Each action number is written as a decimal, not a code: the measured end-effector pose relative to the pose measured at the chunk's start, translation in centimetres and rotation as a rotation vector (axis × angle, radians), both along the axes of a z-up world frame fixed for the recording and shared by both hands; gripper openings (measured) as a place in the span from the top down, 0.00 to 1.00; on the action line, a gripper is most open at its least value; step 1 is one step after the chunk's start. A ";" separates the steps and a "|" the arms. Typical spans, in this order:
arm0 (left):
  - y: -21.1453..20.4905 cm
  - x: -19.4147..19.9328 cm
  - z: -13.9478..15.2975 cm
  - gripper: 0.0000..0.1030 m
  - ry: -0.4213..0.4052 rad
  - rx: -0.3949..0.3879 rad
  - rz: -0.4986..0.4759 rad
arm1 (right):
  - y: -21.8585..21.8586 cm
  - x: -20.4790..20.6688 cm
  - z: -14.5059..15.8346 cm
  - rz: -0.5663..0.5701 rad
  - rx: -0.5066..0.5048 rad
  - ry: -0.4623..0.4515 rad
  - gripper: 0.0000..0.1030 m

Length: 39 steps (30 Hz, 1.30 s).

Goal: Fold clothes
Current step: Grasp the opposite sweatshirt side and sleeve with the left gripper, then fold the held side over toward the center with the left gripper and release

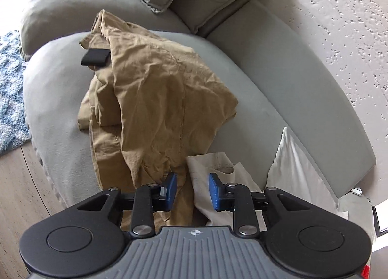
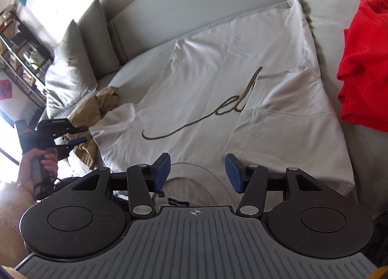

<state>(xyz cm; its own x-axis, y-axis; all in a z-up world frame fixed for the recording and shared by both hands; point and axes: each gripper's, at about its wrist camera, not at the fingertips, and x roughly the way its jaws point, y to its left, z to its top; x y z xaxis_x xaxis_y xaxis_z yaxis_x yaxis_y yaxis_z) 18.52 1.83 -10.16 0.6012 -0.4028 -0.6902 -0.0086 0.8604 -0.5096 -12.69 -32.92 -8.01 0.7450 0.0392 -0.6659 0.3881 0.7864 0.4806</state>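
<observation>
the left tool (image 1: pixel 191 190) hangs with its two blue, ribbed pads (image 1: pixel 214 190) spread apart and nothing between them, just above the near hem where the tan garment (image 1: pixel 155 99) meets a pale sleeve (image 1: pixel 218 182). the right tool (image 2: pixel 196 173) is likewise spread wide and bare, over the collar edge of the white shirt (image 2: pixel 206 89).

the white shirt is smooth, soft cotton, laid flat on the sofa (image 2: pixel 194 7) with one side folded in across its front. one line of dark looping script (image 2: pixel 201 115) runs over the chest and slips under the fold. the tan garment is thin and heavily creased, heaped in a loose mound on the seat to the shirt's left, with one small black rectangular tab (image 1: pixel 95 57) lying on it. one red garment (image 2: pixel 363 60), matte and rumpled, sits on the sofa at the shirt's right.

farther back lean two plump grey cushions (image 2: pixel 72 60) with a slight sheen, then a pitted white wall (image 1: pixel 339 24).
</observation>
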 end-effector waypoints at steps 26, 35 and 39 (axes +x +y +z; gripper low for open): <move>-12.6 -9.6 5.7 1.00 -0.556 0.300 -0.558 | -0.8 -1.5 -0.1 -0.042 0.036 -0.010 0.43; -17.7 -15.9 -0.8 0.80 -0.296 0.390 -0.894 | -1.9 -2.8 -0.1 -0.074 0.048 -0.021 0.42; -14.6 -15.1 1.3 0.64 -0.302 0.312 -0.767 | -2.7 -3.4 -0.4 -0.105 0.058 -0.025 0.42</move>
